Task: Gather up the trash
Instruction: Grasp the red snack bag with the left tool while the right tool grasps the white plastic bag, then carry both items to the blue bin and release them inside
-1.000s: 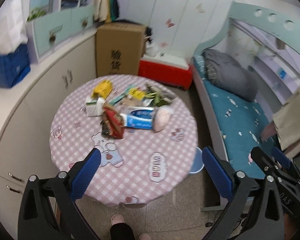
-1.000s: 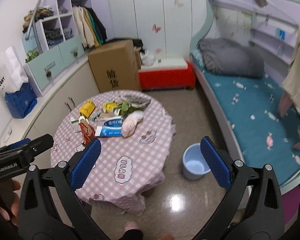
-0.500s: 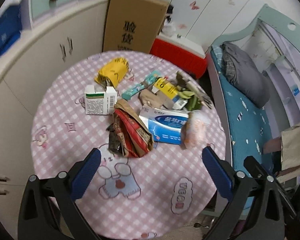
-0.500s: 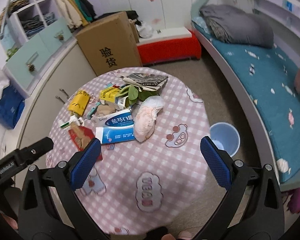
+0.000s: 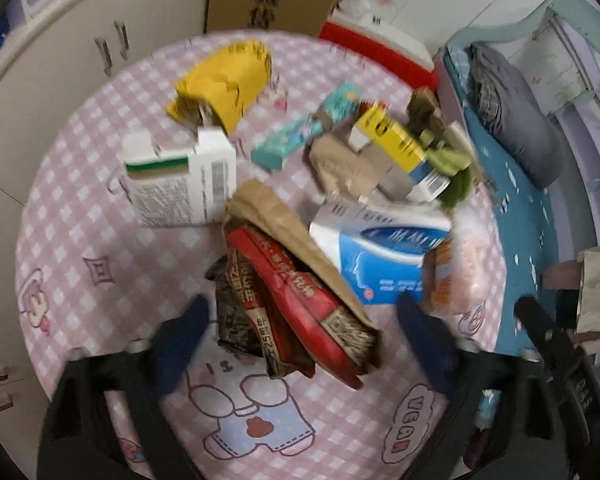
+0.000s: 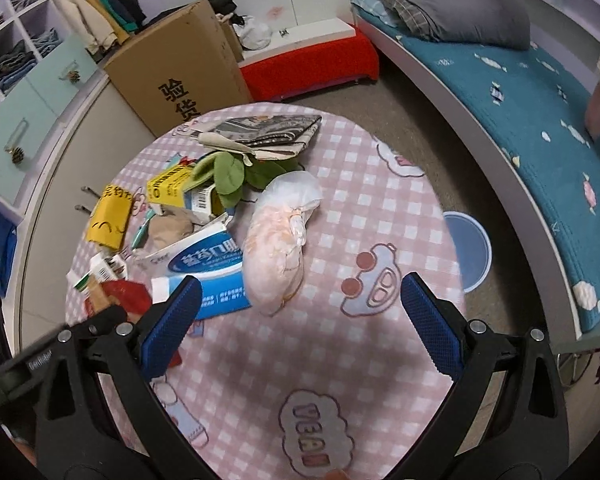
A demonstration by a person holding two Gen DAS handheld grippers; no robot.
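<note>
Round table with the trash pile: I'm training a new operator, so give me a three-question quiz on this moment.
1. True or false: the left gripper grips the red wrapper.
2. What lies right of the blue-and-white box in the right wrist view? A) pale plastic bag B) yellow packet
3. Where is the blue bucket?

Key: 1. False, its jaws are open. 2. A. 3. On the floor beside the table.

A teal bed point(image 6: 540, 92) curves along the right wall; a cardboard box point(image 6: 180, 68) stands beside pale cabinets point(image 6: 40, 92).
</note>
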